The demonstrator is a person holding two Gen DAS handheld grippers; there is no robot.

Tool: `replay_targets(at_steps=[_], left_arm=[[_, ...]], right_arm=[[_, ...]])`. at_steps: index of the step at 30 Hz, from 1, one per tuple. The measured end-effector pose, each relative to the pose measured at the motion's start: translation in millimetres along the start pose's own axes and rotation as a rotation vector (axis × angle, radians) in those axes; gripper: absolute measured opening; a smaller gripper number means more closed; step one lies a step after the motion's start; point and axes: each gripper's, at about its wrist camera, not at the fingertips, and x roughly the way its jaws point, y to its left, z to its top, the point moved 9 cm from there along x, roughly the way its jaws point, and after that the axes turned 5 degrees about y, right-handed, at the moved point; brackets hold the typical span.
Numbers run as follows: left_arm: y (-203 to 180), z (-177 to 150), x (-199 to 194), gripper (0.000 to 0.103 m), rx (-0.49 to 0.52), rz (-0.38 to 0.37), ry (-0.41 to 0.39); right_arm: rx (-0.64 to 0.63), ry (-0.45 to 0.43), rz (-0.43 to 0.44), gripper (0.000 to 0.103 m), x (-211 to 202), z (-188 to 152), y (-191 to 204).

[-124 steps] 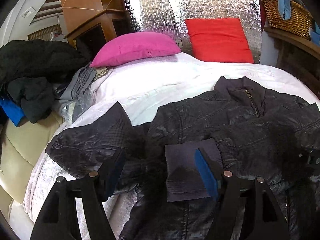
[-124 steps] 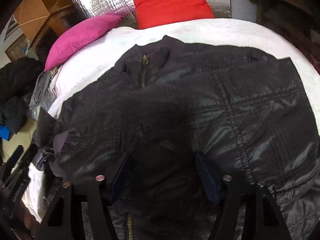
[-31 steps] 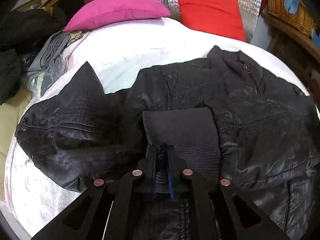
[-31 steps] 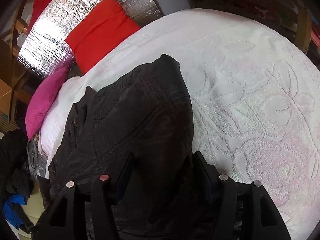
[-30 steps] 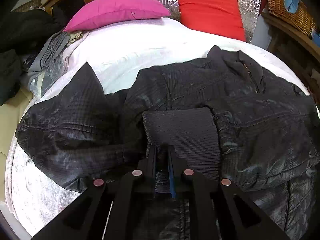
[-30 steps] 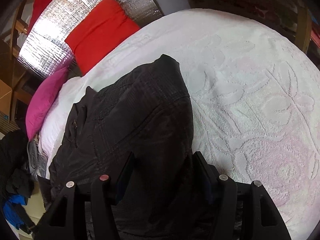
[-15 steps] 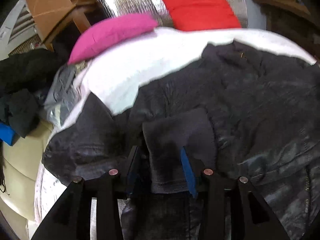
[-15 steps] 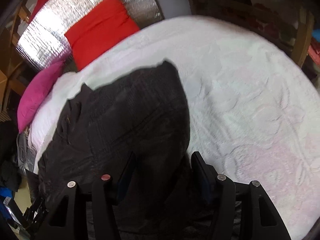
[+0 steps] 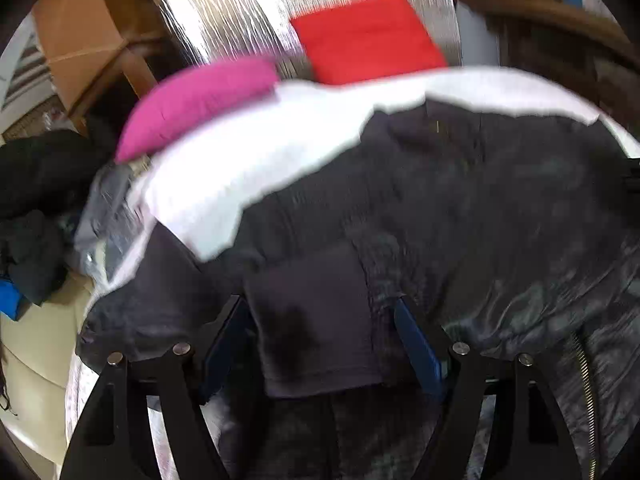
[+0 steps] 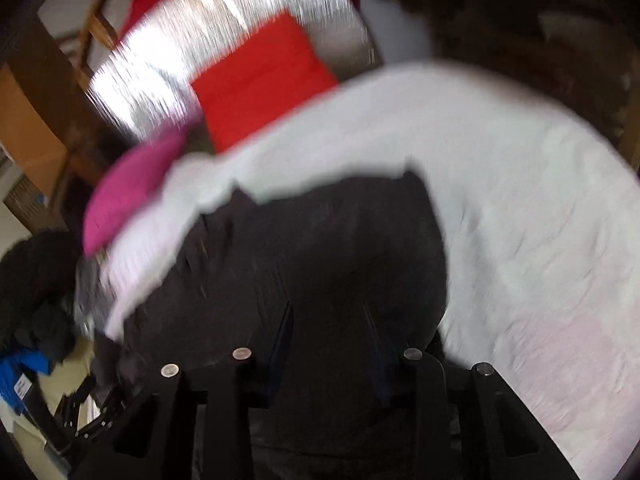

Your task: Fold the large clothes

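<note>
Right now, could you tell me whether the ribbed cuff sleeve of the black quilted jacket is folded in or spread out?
Folded in: the sleeve's ribbed cuff lies across the black quilted jacket front, between the opening left gripper pads.

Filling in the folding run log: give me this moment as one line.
left gripper: opening, clear of knit cuff | right gripper: closing over jacket | bed: jacket spread

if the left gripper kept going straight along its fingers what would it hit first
Most likely the ribbed knit cuff of the black jacket, which lies between the opening jaws of the left gripper, untouched by the pads. The frame is blurred, so depth is uncertain.
</note>
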Motion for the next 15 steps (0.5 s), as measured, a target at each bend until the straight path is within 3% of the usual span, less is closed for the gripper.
replay_targets(at_steps=[3, 10, 11, 12, 13, 15], left_arm=[[-2, -5, 6, 0.077, -0.034, -0.053, 0.037], [12, 4, -2, 0.077, -0.126, -0.081, -0.005], [16, 4, 0, 0.078, -0.147, -0.079, -0.004], [20, 4, 2, 0.081, -0.166, -0.076, 0.001], [23, 6, 6, 0.081, -0.18, -0.076, 0.008], [27, 5, 12, 0.081, -0.194, -0.074, 0.03]], right_arm=[[0.021, 0.069, -0.022, 0.036, 23, -7, -11], [0.098, -0.084, 0.025, 0.04, -1, 35, -23], [0.126, -0.106, -0.005, 0.044, -1, 42, -30], [0.144, -0.124, -0.025, 0.06, -2, 45, -33], [0.154, -0.138, -0.032, 0.067, -3, 49, -36], [0.166, -0.178, -0.054, 0.07, -5, 59, -45]])
